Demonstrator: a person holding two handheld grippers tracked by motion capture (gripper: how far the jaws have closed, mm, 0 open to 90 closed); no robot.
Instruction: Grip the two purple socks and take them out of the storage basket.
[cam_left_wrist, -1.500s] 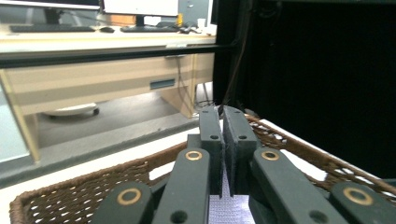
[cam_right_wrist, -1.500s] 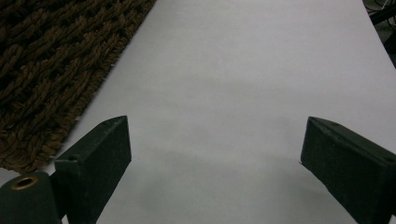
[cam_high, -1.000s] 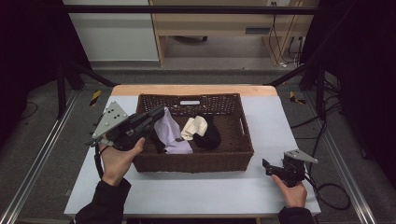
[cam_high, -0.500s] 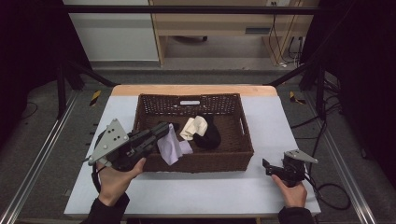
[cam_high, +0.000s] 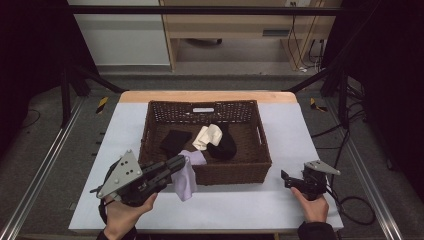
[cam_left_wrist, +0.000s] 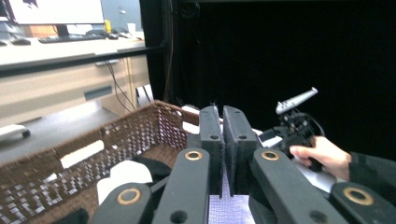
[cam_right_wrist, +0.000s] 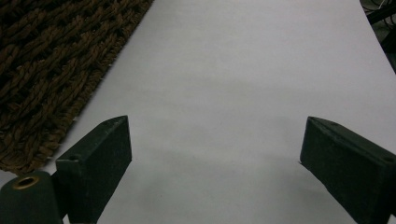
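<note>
White counter holds a wicker basket; left gripper pinches a lilac cloth lifted clear of it, right gripper rests wide apart.

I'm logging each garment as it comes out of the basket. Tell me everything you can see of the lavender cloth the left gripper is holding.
The lavender cloth is a small, soft, pale purple fabric piece, apparently a sock. The left gripper pinches its upper end between shut jaws. It hangs limp, draped over the front wall of the wicker basket, its lower end dangling toward the white table. In the left gripper view a strip of finely knit weave shows between the jaws.
</note>
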